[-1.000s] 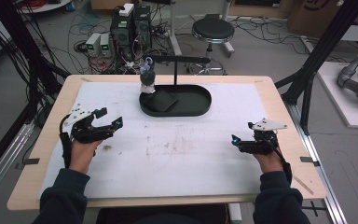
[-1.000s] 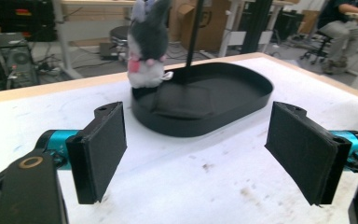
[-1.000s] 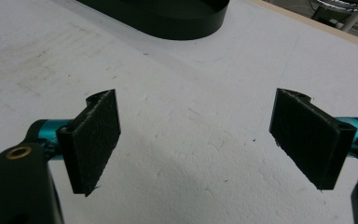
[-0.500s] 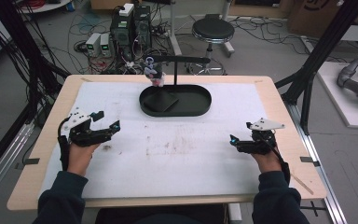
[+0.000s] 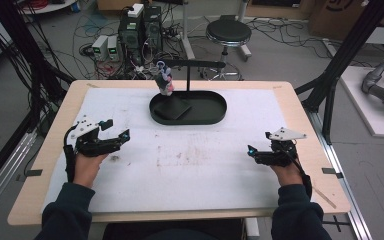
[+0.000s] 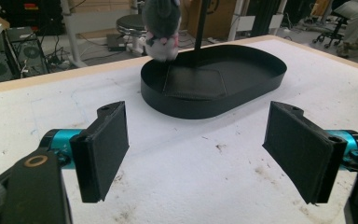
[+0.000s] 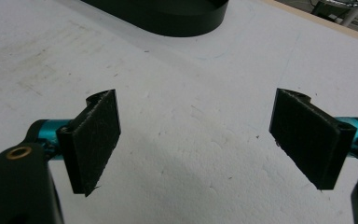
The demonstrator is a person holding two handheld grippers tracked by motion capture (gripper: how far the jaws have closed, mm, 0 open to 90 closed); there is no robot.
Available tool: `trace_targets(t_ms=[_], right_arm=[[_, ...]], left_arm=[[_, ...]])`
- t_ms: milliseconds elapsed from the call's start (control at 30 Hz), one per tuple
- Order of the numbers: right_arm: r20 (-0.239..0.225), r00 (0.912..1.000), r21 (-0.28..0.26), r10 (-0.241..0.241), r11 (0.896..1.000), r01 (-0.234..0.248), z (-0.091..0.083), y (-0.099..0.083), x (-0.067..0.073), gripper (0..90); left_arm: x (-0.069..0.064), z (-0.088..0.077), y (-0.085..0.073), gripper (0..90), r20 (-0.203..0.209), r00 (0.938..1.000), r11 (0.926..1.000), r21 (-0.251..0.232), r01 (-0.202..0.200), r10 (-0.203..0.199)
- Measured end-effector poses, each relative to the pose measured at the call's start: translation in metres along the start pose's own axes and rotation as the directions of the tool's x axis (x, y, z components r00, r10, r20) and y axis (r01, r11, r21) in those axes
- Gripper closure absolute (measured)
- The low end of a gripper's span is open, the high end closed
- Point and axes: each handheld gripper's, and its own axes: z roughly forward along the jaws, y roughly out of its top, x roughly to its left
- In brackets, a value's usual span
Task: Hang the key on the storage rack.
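High view: your left claw (image 5: 114,131) rests low on the white mat (image 5: 205,165) at the left side of the surface (image 5: 300,107), jaws spread wide and empty, aimed toward the middle. Your right claw (image 5: 258,150) sits at the right side of the mat, well apart from the left one, pointing inward; its grey three-cornered plate faces up. From this angle you cannot judge its jaw gap reliably. Between and beyond both claws, at the far centre of the mat, stands a black oval tray (image 5: 212,112) with an upright post (image 5: 188,80) and a horizontal arm (image 5: 200,63). A small grey and pink plush toy (image 5: 165,80) hangs from the left end of that arm, above the tray's left half. A dark square pad (image 5: 172,108) lies inside the tray beneath it. Neither claw touches the tray or the toy.

Left gripper view: your left claw (image 6: 196,149) is wide open, both black pads (image 6: 105,149) clear of everything, holding nothing. The tray (image 6: 242,88) stands ahead, beyond the jaws, with the pad (image 6: 193,84) on its floor. The plush toy (image 6: 161,25) hangs just above the tray's near-left rim, its top cut off by the frame edge.

Right gripper view: your right claw (image 7: 196,140) is also wide open and empty, pads (image 7: 95,140) over bare, lightly stained mat (image 7: 186,93). The tray's rim (image 7: 168,18) shows at the top edge, well apart from the jaws.
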Motion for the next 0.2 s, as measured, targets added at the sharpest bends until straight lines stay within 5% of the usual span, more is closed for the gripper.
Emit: trace_targets(t_ms=[200], right_arm=[[-0.004, 1.0, 0.0, -0.001, 1.0, 0.001, 0.0004, -0.0003, -0.0007, 16.5]], left_arm=[[0.0011, -0.0004, -0.0001, 21.5, -0.006, 1.0, 1.0, -0.002, 0.007, -0.007]])
